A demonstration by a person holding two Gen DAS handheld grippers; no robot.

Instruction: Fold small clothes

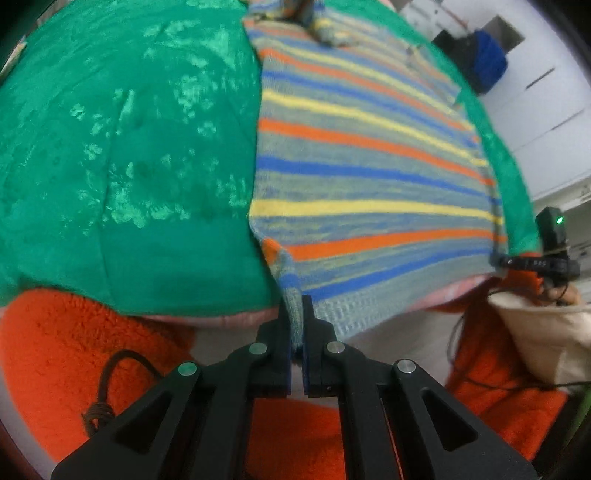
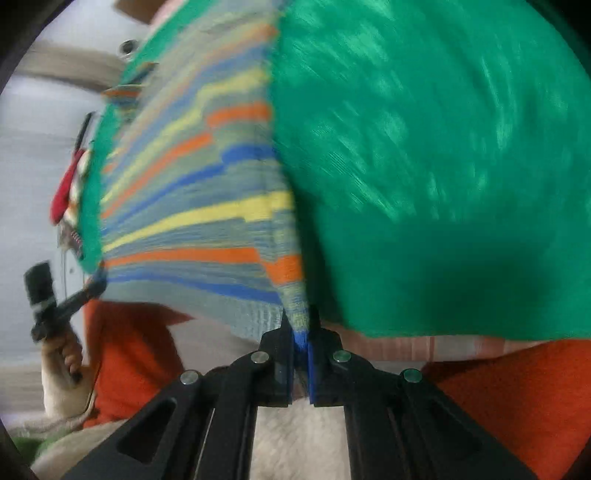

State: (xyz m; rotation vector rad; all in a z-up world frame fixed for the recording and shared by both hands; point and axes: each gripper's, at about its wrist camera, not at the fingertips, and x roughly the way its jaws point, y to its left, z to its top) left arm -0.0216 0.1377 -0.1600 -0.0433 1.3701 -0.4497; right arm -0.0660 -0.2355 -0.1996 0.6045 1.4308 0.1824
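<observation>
A small knit sweater with orange, yellow and blue stripes lies spread on a green cloth. My left gripper is shut on the sweater's near left hem corner at the surface's front edge. My right gripper is shut on the near right hem corner of the same sweater. Each gripper shows at the far side of the other's view: the right one and the left one. The right wrist view is motion-blurred.
The green cloth covers a padded surface with a pink front edge. Orange fleece lies below the front edge. A sleeve lies bunched at the sweater's far end. White cabinets stand behind.
</observation>
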